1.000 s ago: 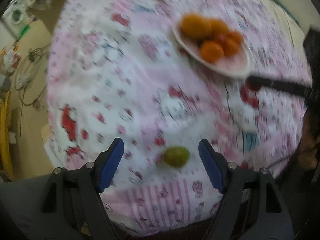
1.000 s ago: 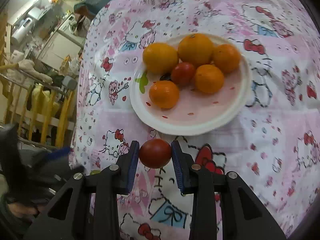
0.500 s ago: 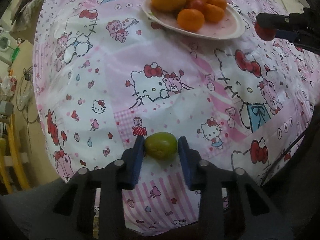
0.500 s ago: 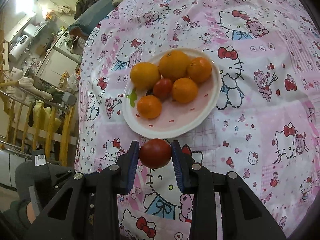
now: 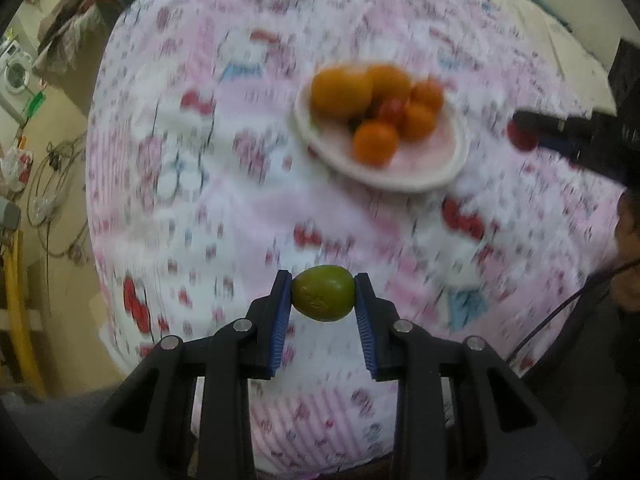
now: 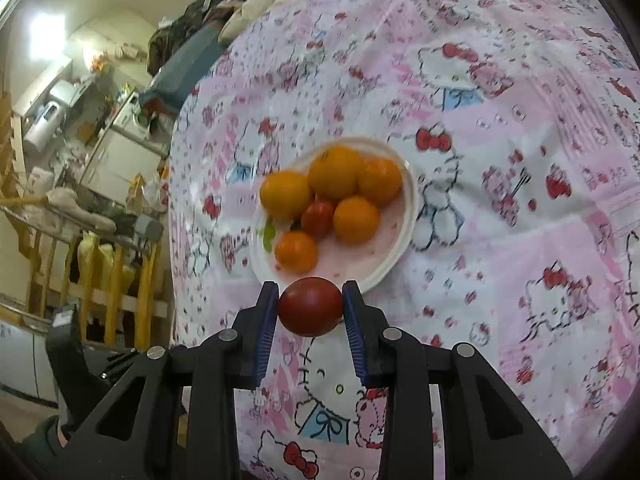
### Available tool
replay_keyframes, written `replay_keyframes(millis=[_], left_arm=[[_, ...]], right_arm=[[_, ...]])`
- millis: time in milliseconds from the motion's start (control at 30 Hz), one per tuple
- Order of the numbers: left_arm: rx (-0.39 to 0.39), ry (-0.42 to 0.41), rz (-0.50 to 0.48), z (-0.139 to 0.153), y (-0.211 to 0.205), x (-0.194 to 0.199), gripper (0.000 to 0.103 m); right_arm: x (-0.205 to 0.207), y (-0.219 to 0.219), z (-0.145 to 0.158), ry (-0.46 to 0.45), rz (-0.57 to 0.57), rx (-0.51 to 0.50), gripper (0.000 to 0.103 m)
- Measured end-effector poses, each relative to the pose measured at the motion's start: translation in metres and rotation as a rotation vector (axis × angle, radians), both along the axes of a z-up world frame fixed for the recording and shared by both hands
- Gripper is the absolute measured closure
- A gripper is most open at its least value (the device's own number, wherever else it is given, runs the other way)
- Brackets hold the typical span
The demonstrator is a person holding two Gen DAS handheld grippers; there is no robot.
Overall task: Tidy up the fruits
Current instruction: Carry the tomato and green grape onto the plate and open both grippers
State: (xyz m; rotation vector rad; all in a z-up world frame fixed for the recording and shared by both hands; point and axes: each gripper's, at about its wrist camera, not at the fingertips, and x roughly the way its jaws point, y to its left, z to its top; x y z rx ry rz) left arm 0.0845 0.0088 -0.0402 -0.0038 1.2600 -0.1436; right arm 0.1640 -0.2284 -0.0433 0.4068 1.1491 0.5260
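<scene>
Left gripper (image 5: 322, 294) is clamped on a green fruit (image 5: 322, 293), jaws narrow, pads pressed to both its sides; the jaws have just been closing, with the fruit between them. It is carried clear of the cloth (image 5: 240, 208), at the near edge of the table. Right gripper (image 6: 310, 307) is likewise shut tight on a red fruit (image 6: 310, 306), held just short of the near rim of the plate (image 6: 404, 240). On the plate, mid-table, five orange fruits and one red one are packed toward the far-left side; bare space is left at near right. Beyond it only patterned cloth is seen, then room clutter. Risks, as judged: both fruits are round and smooth and pinched only at their widest points, so a slip is likely if a wrist is swung fast; the left view is already smeared by motion. A fruit released onto the pile rather than the bare patch could roll off the shallow rim. Both grippers reaching the plate together could collide.
</scene>
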Motion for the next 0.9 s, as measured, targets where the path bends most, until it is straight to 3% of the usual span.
replay_keyframes(millis=[200,467,667,900], left_arm=[[-0.02,-0.056,-0.053,0.01,-0.03,0.041,0.076],[-0.056,-0.016,-0.075,-0.017,-0.074,0.079,0.076],[-0.058,0.036,0.016,-0.047,-0.089,0.096,0.076],[-0.061,0.072,0.065,-0.066,-0.095,0.106,0.075]], right_arm=[[0.019,-0.018,0.01,-0.014,-0.039,0.007,0.069],[0.053,-0.028,0.006,0.004,-0.048,-0.025,0.069],[0.079,-0.025,-0.008,0.026,-0.012,-0.056,0.069],[0.095,-0.016,-0.044,0.123,0.022,-0.065,0.069]])
